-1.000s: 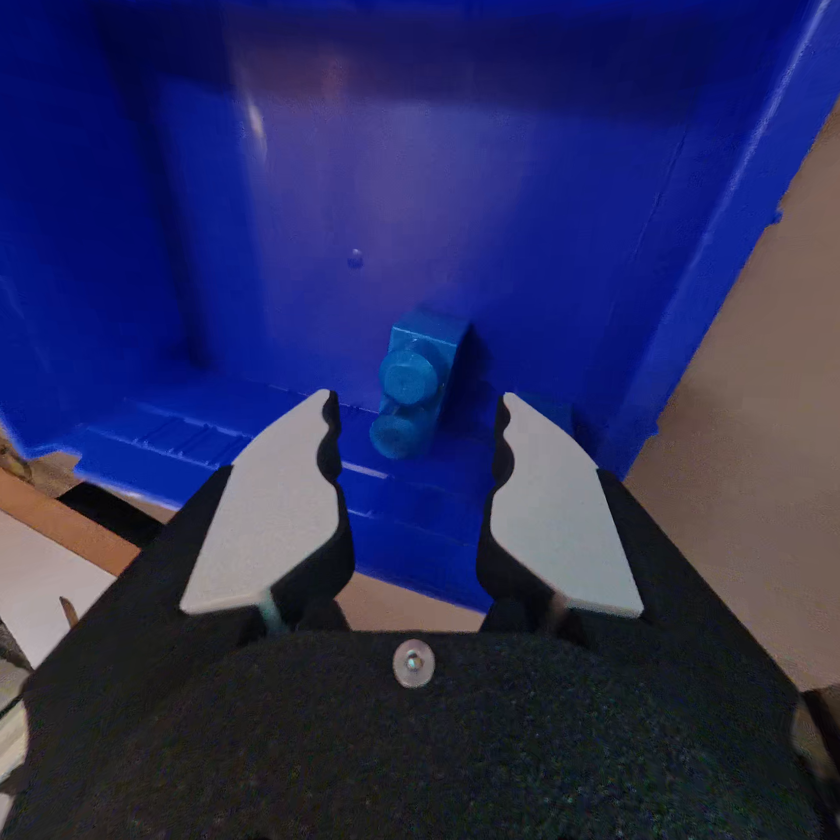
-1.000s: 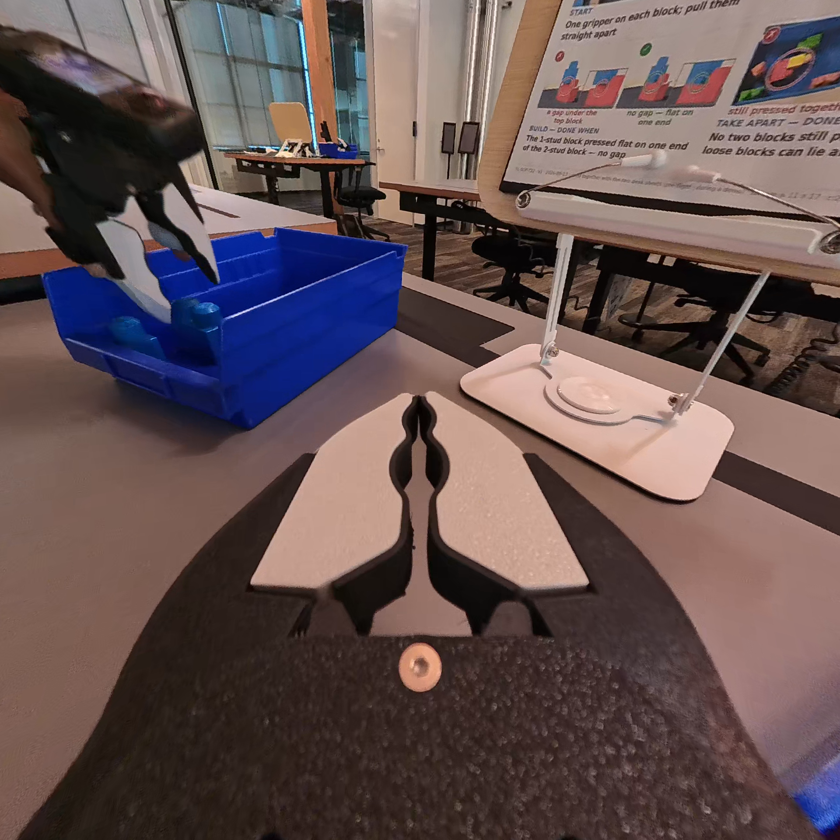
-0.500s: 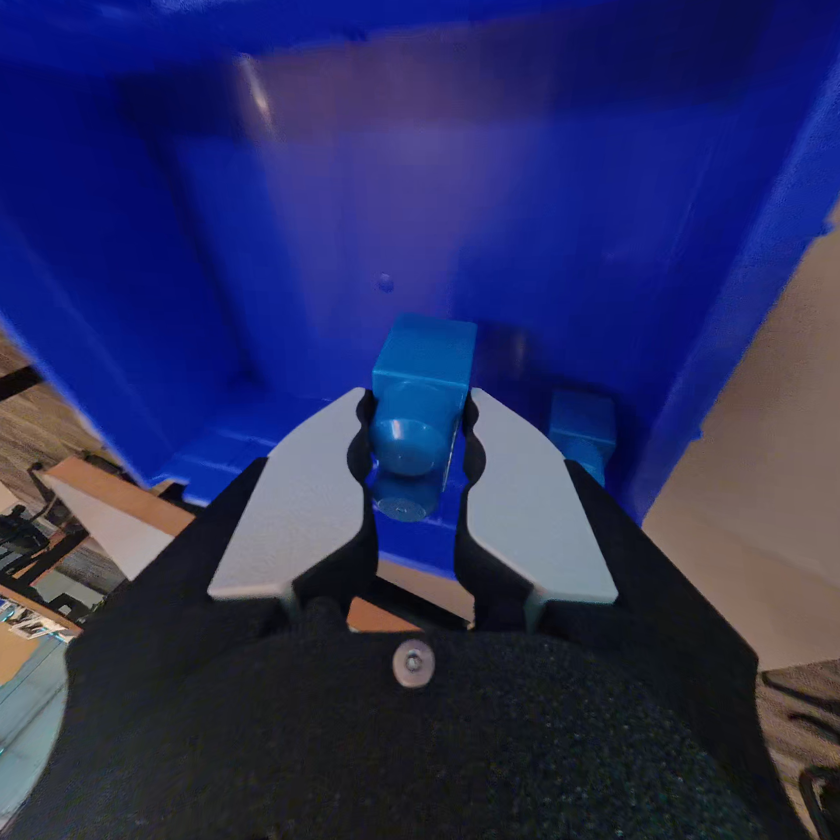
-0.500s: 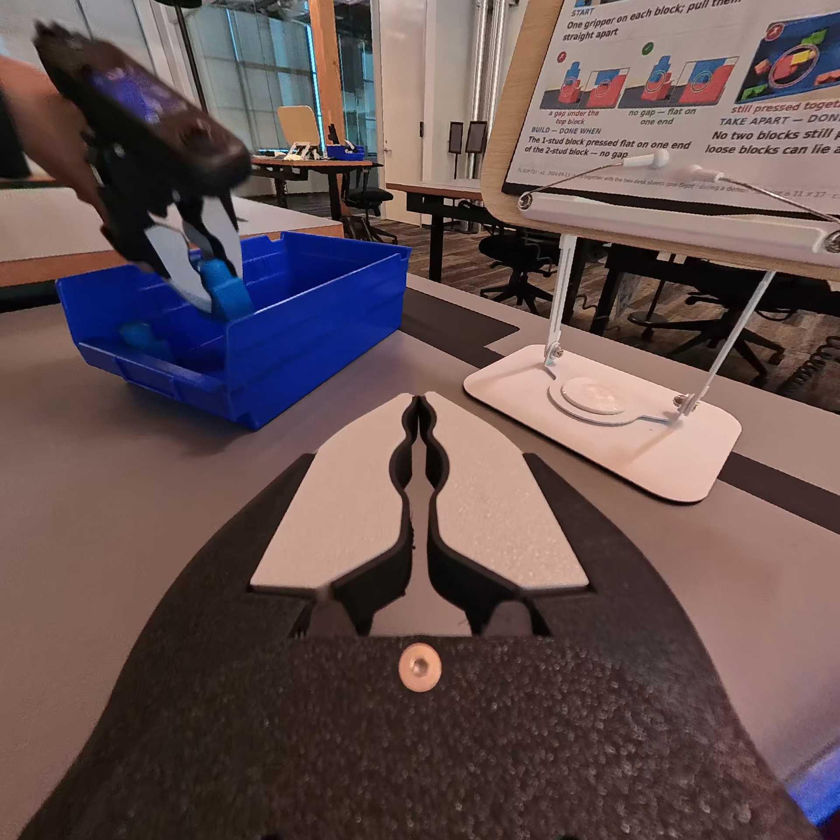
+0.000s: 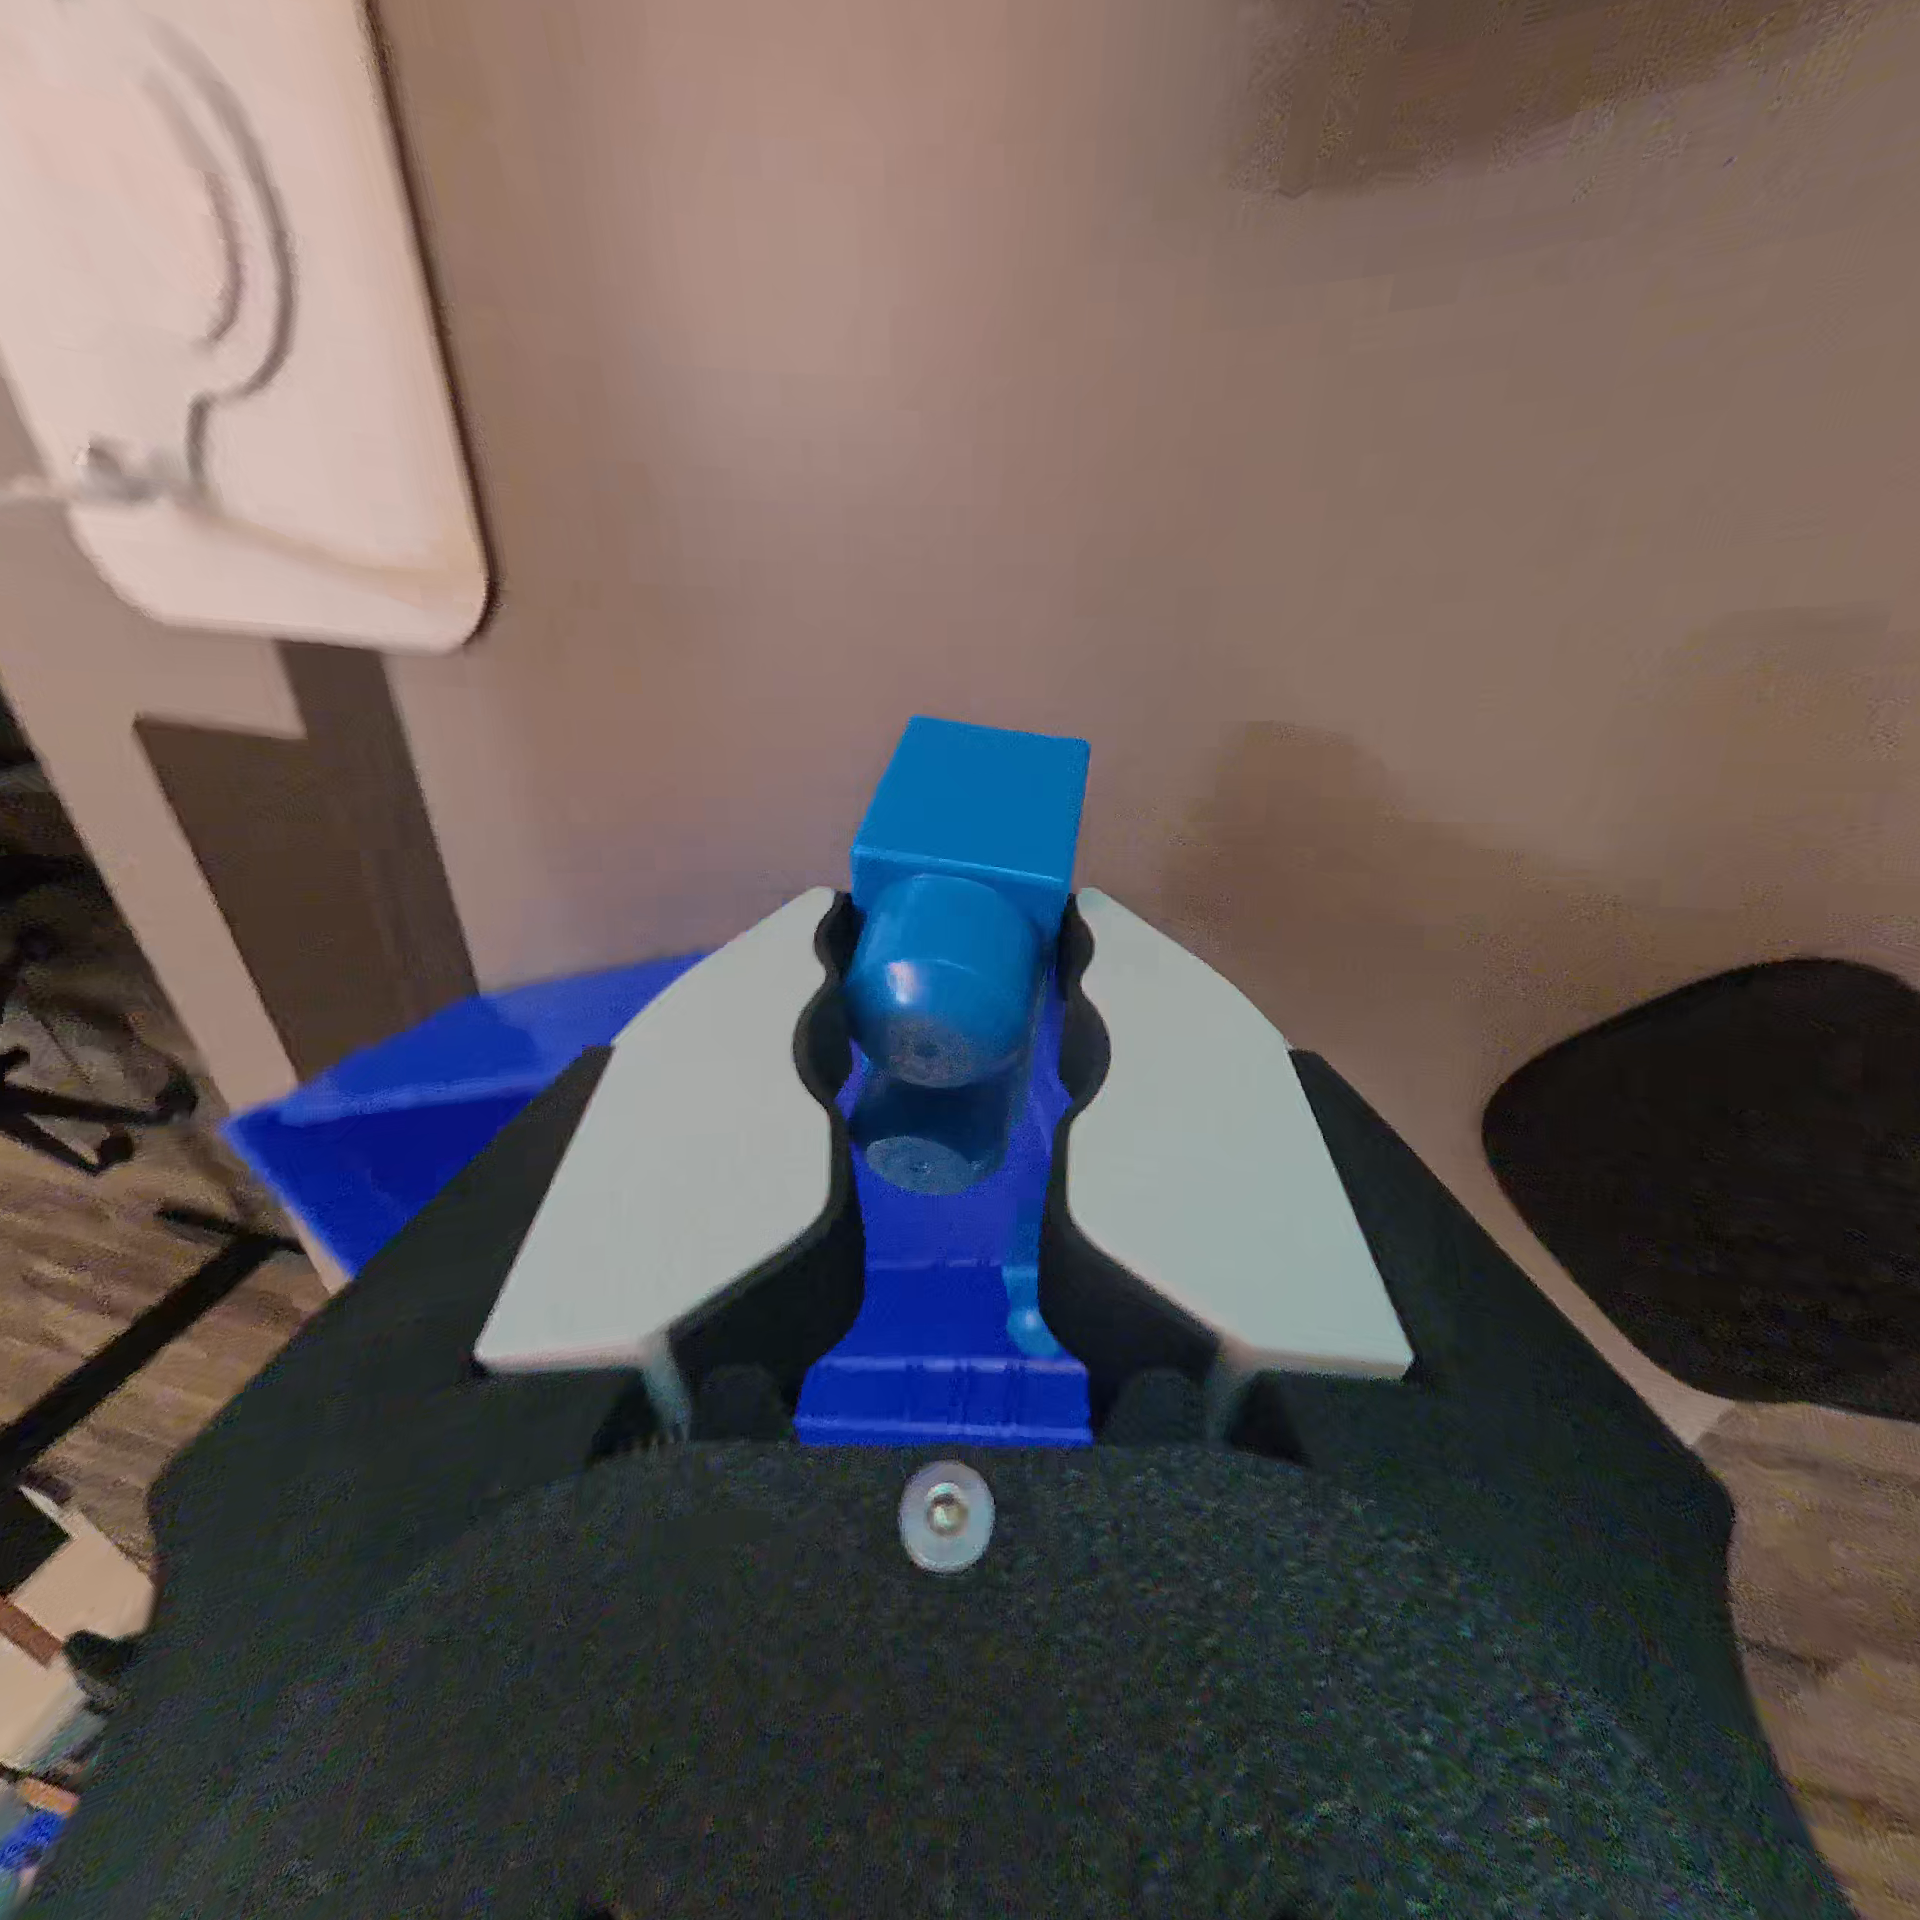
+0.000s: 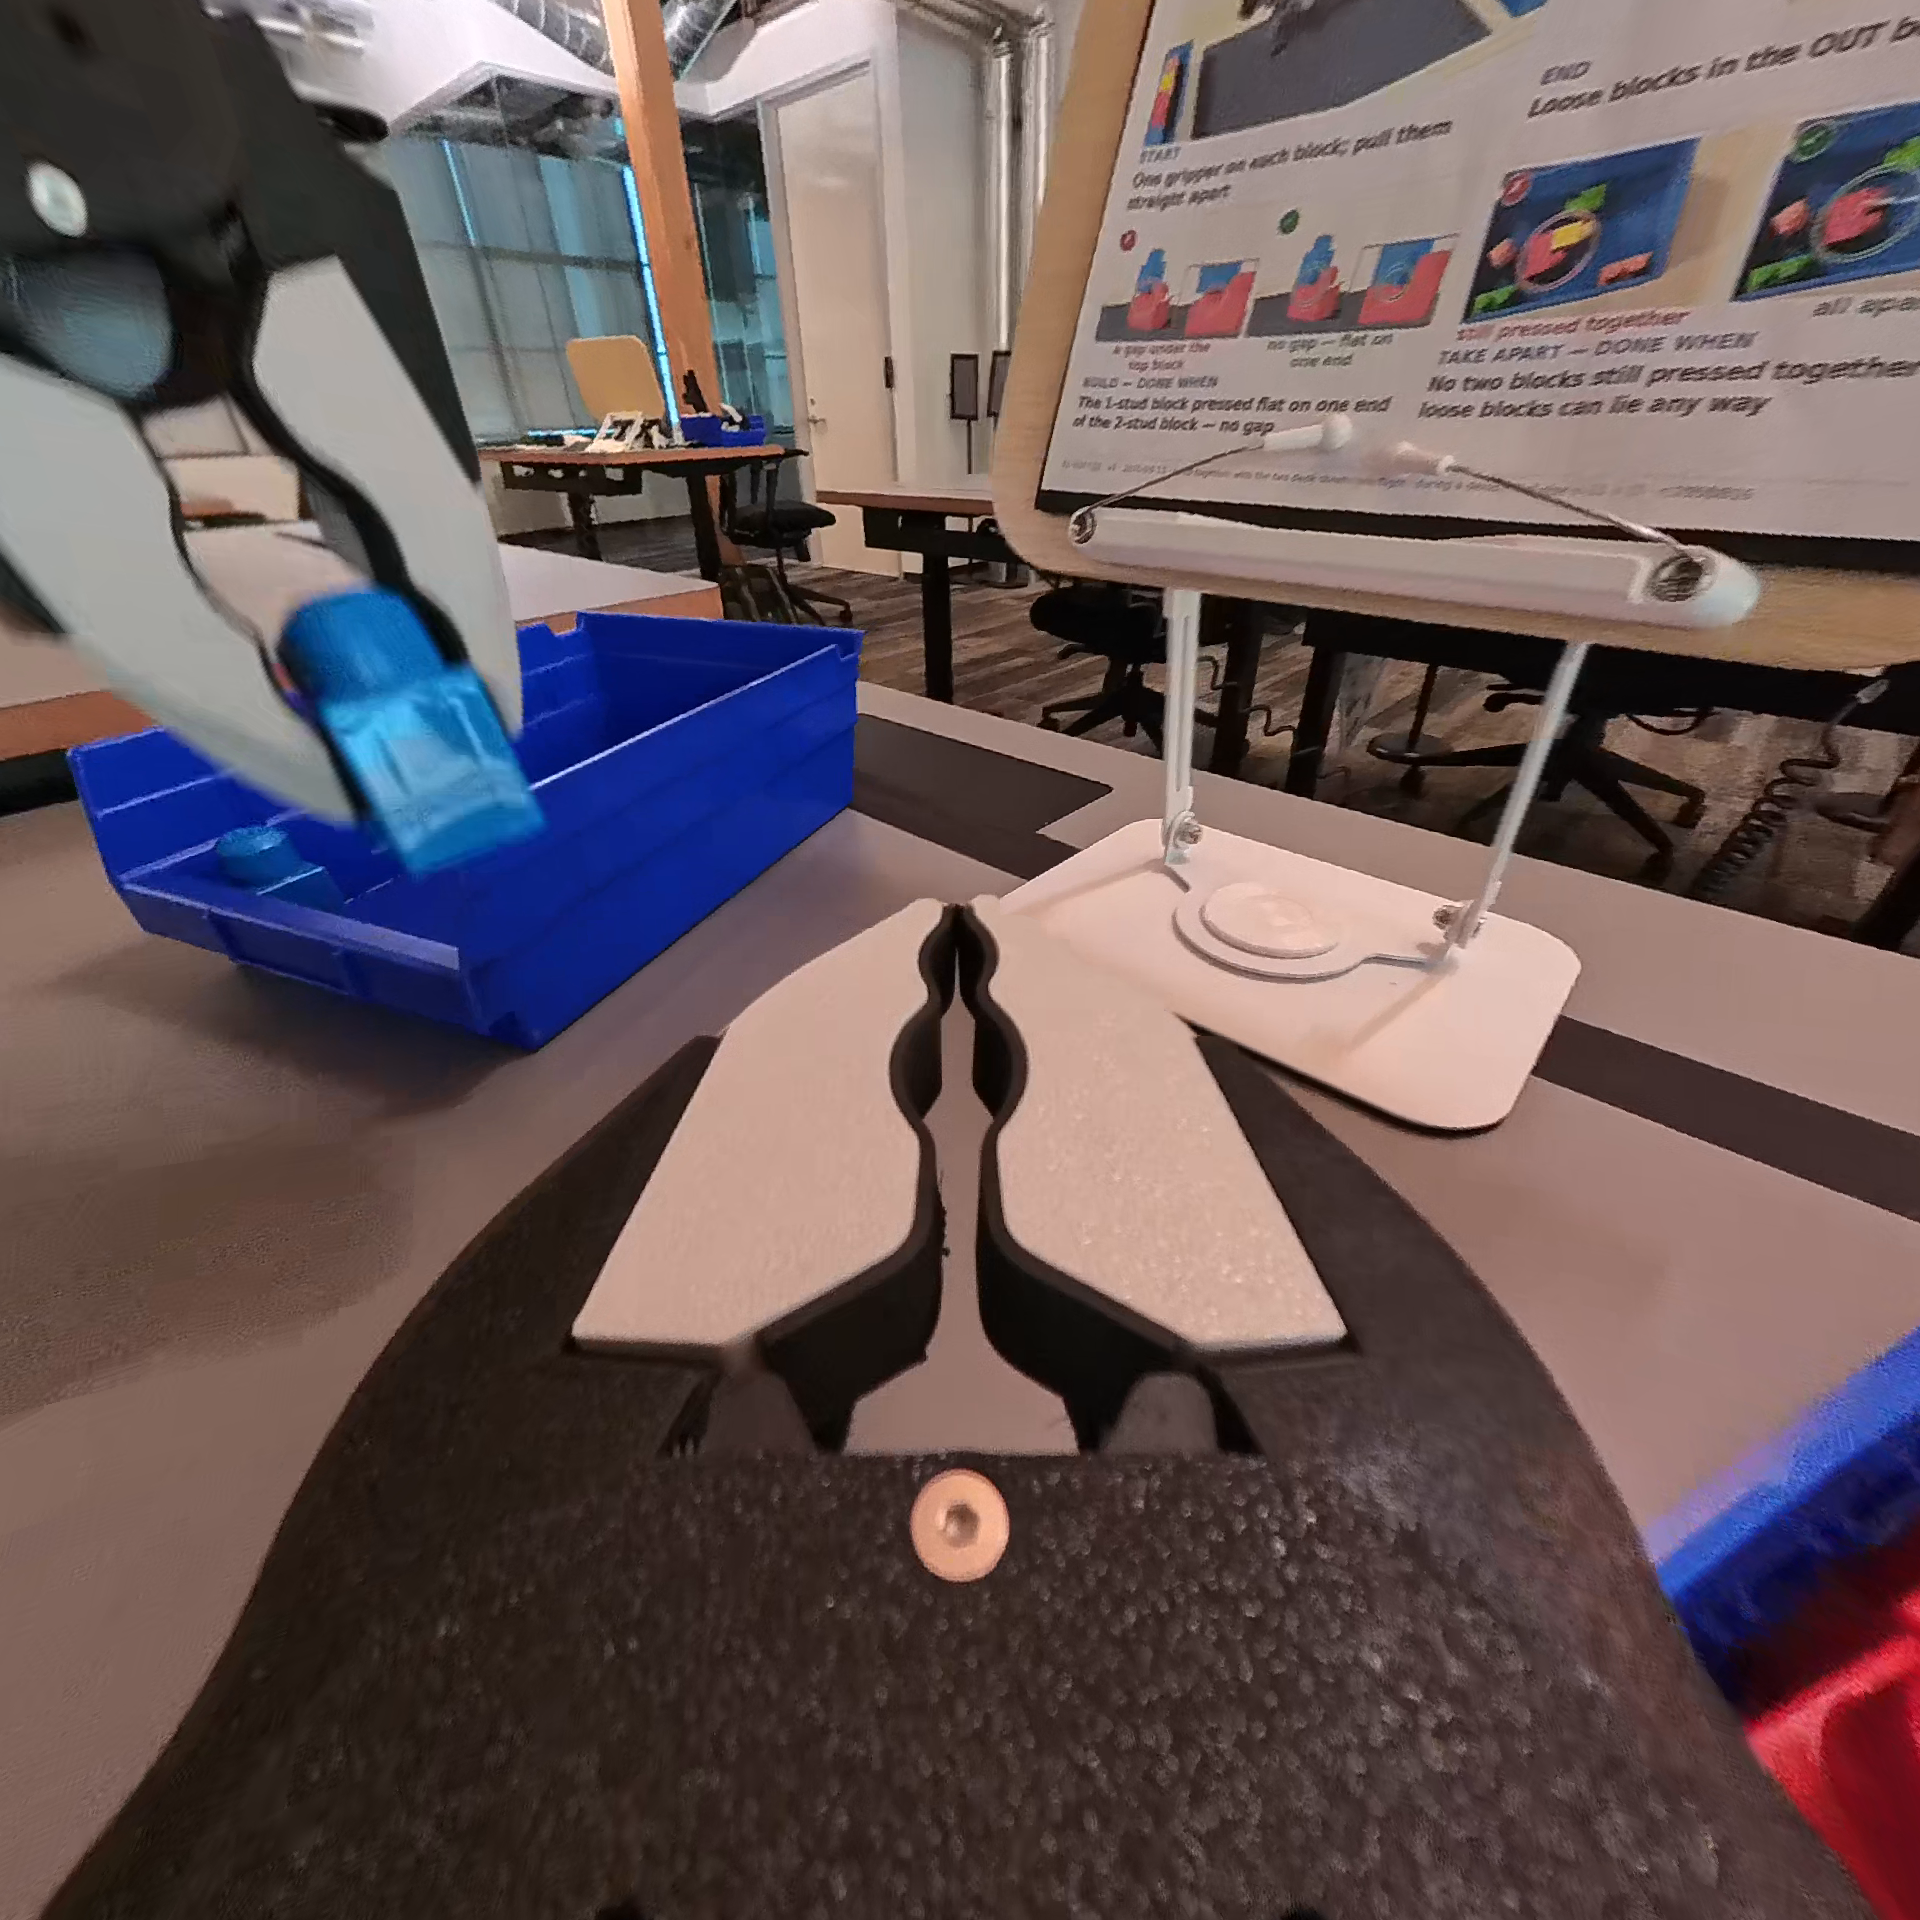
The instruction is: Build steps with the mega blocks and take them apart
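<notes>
My left gripper (image 5: 961, 997) is clamped on a light blue two-stud block (image 5: 971, 831), its grey fingers (image 5: 707, 1143) pressing the block's two long sides. The studs point back toward me and the block's flat end sticks out past the fingertips. I hold it in the air above the grey table (image 5: 1247, 416), with the blue bin (image 5: 416, 1122) below and to the near left of it. In the right wrist view the same left gripper (image 6: 343, 665) hangs over the bin's (image 6: 665, 831) near corner, block (image 6: 416, 748) tilted downward. A second blue block (image 6: 260, 862) sits inside the bin at its near left end, stud up.

My right gripper (image 6: 956, 925) is pinched nearly together with nothing between its fingers, low over the table (image 6: 260, 1195). To its far right stands a white stand (image 6: 1351, 997) carrying an instruction sheet (image 6: 1507, 260). At the near right edge I can make out a blurred blue and red shape (image 6: 1829, 1621).
</notes>
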The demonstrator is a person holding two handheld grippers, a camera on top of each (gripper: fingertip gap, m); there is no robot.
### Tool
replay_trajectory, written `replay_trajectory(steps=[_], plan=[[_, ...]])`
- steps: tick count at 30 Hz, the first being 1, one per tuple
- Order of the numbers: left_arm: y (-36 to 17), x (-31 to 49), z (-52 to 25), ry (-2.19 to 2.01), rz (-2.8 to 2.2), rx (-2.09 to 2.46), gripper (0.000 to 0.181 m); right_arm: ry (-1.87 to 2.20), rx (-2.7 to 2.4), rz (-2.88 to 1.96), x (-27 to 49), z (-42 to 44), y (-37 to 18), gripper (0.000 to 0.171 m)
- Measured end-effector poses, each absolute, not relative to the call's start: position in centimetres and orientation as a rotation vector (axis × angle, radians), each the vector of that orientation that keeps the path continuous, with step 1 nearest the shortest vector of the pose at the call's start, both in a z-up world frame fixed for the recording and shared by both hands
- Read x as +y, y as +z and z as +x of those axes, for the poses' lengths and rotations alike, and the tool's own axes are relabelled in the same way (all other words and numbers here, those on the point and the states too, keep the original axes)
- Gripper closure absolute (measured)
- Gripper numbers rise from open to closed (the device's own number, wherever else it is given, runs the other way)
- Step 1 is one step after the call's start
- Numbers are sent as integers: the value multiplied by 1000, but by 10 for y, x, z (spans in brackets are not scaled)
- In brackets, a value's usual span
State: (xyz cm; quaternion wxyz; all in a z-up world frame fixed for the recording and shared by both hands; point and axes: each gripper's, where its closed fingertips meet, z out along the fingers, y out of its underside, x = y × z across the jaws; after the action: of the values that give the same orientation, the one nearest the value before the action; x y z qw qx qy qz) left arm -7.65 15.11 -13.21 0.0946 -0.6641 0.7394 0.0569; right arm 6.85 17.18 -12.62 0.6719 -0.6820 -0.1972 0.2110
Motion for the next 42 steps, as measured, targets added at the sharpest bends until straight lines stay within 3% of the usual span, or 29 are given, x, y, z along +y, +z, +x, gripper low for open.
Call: replay_trajectory(steps=[7, 14, 19, 24, 32, 42], plan=[[-205, 117, -17, 133, -1909, 2388, 144, 459, -370, -1503, 175, 93, -112, 171], [-247, 105, -9, 168, -1865, 2451, 144, 476, -367, -1491, 174, 94, -108, 171], [-245, 109, -10, 163, -1831, 2401, 139, 482, -364, -1488, 174, 95, -107, 171], [-201, 119, -21, 85, -1834, 2256, 137, 466, -377, -1493, 174, 94, -109, 171], [-124, 160, -128, 179, -2024, 1983, 141, 450, -388, -1505, 175, 93, -113, 171], [-190, 158, -288, 419, -2436, 1970, 135, 448, -407, -1523, 174, 89, -119, 171]])
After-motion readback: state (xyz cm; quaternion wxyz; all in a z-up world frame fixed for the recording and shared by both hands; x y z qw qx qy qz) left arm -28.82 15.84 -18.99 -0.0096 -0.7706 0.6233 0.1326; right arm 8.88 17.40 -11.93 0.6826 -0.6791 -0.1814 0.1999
